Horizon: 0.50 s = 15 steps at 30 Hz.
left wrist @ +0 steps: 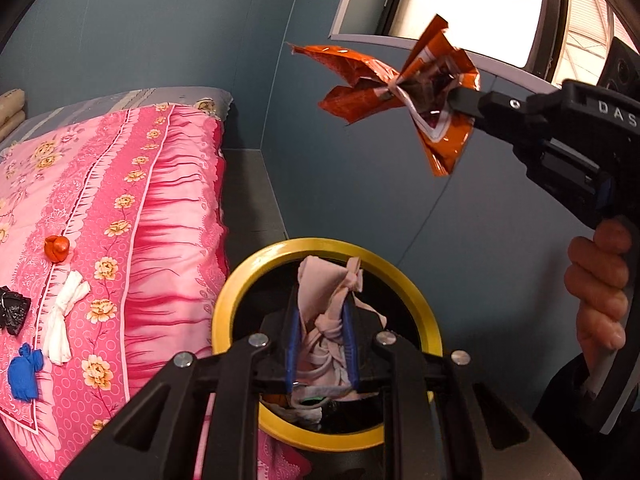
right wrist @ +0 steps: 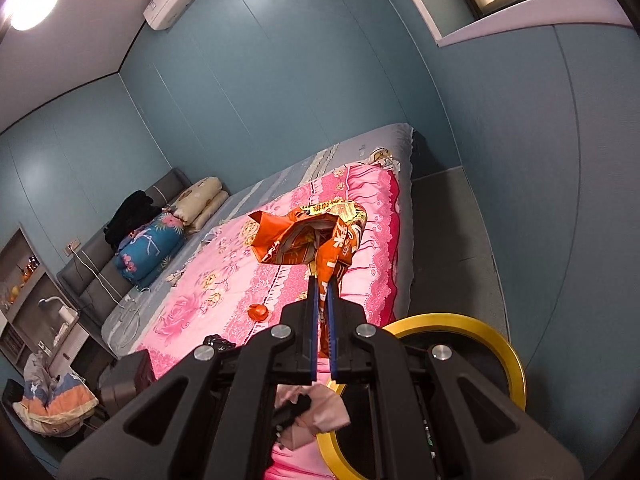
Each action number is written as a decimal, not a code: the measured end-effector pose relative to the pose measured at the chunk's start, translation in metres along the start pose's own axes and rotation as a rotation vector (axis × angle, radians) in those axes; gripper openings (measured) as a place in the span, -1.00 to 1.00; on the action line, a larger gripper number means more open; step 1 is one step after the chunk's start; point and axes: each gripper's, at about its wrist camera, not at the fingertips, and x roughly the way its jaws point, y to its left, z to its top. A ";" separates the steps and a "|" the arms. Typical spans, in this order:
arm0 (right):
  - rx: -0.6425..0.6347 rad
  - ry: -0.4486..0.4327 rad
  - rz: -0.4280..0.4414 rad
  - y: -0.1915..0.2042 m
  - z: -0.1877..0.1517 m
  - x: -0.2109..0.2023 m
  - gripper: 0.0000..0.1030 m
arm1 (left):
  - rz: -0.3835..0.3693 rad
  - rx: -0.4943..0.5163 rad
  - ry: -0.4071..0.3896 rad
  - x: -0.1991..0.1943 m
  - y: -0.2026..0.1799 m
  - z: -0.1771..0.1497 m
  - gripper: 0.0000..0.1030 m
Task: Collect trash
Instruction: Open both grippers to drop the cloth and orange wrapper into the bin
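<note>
My left gripper (left wrist: 322, 304) is shut on a knotted pale pink rag (left wrist: 324, 332) and holds it over the mouth of a black bin with a yellow rim (left wrist: 320, 245). My right gripper (left wrist: 448, 98) is up at the right, shut on a crumpled orange snack wrapper (left wrist: 360, 68) that hangs in the air above the bin. In the right wrist view the right gripper (right wrist: 322, 282) pinches the wrapper (right wrist: 304, 236) by its lower end. The bin rim (right wrist: 500, 340) and the pink rag (right wrist: 320, 408) lie below it.
On the bed's pink floral quilt (left wrist: 160, 208) lie an orange wad (left wrist: 57, 249), a white knotted piece (left wrist: 64, 320), a black wad (left wrist: 14, 308) and a blue knotted piece (left wrist: 25, 372). A narrow grey floor strip (left wrist: 248, 196) separates bed and blue wall. Folded quilts (right wrist: 152, 248) sit at the headboard.
</note>
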 end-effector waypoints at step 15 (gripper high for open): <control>0.023 -0.035 -0.058 -0.012 0.001 -0.008 -0.90 | 0.015 -0.037 -0.009 -0.001 0.003 0.000 0.11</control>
